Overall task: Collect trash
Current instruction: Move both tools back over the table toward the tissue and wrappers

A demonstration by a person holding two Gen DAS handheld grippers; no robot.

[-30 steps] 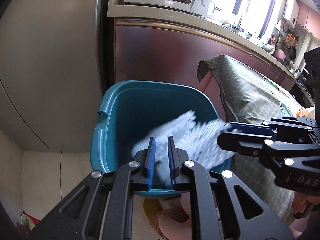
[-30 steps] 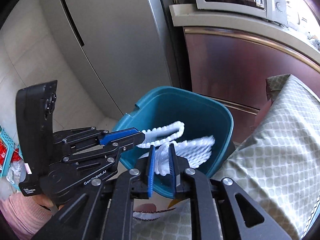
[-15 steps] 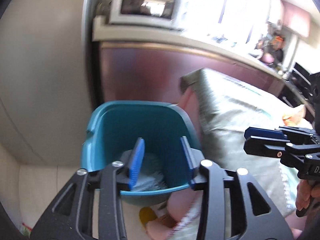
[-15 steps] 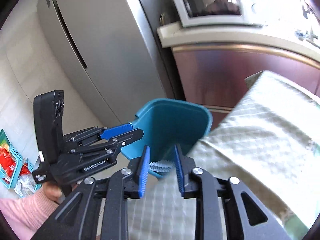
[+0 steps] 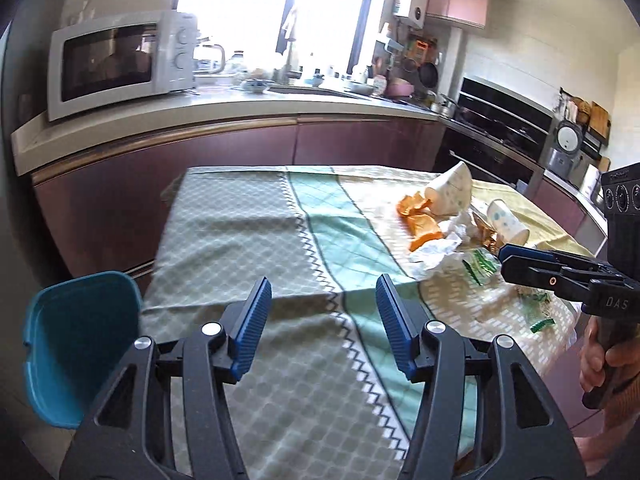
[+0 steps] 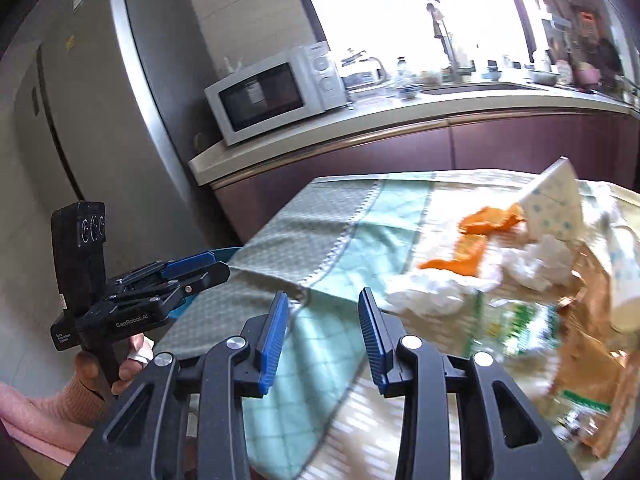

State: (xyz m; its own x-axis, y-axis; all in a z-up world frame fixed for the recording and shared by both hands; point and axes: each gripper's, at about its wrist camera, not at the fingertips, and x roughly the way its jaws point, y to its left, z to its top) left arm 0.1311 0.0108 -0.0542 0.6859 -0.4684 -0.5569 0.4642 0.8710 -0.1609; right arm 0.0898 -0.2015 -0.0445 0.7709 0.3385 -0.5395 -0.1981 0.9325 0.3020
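**Both hand-held grippers empty above the littered tabletop**

The left hand-held gripper (image 5: 322, 322) has its ribbed blue pads spread wide, with nothing between them; it hangs over the near, bare stretch of the checked tablecloth (image 5: 240, 236). The right hand-held gripper (image 6: 322, 330) is likewise spread apart and empty, above the cloth's pale green band.

The trash lies in a heap on the far right of the tabletop: crumpled white tissue (image 5: 440, 250), a creased orange wrapper (image 5: 422, 224), two dotted white paper cups tipped on their sides (image 5: 450, 192) (image 5: 506, 224), and a thin green-printed plastic wrapper (image 5: 480, 266). In the right wrist view, blurred brown paper packaging (image 6: 592, 320) sits nearest the lens.

A smooth teal plastic bin (image 5: 80, 344) with rounded corners stands on the floor off the tabletop's left corner, just beside the left hand-held gripper. A white microwave (image 5: 120, 62) sits on the counter behind.
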